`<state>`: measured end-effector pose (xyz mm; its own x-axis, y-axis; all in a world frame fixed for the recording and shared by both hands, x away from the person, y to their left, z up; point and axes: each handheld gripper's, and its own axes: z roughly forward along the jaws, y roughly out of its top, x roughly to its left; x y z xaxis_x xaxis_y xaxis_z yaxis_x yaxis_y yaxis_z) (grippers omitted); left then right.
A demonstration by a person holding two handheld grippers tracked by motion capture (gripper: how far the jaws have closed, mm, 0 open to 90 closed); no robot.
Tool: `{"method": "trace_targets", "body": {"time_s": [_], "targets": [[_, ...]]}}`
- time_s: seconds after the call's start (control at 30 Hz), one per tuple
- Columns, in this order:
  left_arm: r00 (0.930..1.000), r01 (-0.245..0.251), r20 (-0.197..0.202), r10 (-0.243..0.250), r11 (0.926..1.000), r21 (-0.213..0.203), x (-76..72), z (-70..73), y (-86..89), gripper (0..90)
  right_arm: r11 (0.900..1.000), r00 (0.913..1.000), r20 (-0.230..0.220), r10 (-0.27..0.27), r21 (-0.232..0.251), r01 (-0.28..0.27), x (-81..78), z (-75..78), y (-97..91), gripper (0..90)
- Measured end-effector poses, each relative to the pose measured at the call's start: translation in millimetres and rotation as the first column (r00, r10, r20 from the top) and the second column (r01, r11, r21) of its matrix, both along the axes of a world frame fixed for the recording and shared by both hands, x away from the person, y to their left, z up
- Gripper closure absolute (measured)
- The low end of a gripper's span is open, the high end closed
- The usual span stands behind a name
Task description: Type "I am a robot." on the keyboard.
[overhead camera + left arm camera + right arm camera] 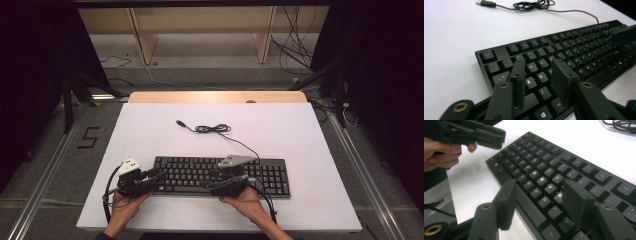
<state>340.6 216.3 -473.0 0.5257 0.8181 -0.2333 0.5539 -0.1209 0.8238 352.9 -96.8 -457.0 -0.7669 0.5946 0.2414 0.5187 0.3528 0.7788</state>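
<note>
A black keyboard (220, 175) lies on the white table top (150, 130), near its front edge. Its black cable (212, 129) is coiled behind it and ends in a loose USB plug (485, 3). My left gripper (157, 176) hovers over the keyboard's left end. In the left gripper view its jaws (537, 67) stand apart above the A, S and W keys (574, 47), with nothing between them. My right gripper (218, 180) is over the keyboard's middle. Its jaws (540, 190) are open above the J, K and M keys (544, 167). The left gripper (489, 137) also appears farther off in the right gripper view.
The white top has bare room behind and on both sides of the keyboard. A wooden strip (215, 96) runs along the far edge. Grey floor with a taped mark (89, 137) lies to the left, with metal rails, loose cables and wooden shelf legs (142, 42) beyond.
</note>
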Motion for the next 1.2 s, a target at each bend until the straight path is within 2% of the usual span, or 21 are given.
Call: {"method": "trace_targets", "body": {"time_s": [0.27,0.57,0.93,1.2], "targets": [[0.9996,0.014,-0.023,-0.014,0.9995,0.029,6.9,-2.3,-2.9,77.5,0.9998,1.0,0.008,0.001,0.018,-0.001,-4.0,2.6,-4.2,40.2],[0.9983,0.023,-0.056,-0.019,0.9978,0.063,13.7,-6.7,-7.4,87.8,0.9995,0.9998,0.018,-0.003,0.032,0.003,-9.2,5.7,-7.8,36.6],[0.9958,0.032,-0.088,-0.024,0.9958,0.086,18.4,-10.3,-11.3,88.9,0.9994,0.9997,0.024,-0.001,0.035,0.001,-12.6,7.2,-9.7,35.3],[0.9957,0.036,-0.089,-0.028,0.9955,0.088,18.8,-11.1,-11.1,88.9,0.9994,0.9997,0.024,0.0,0.035,-0.001,-13.3,6.5,-9.4,35.1]]}}
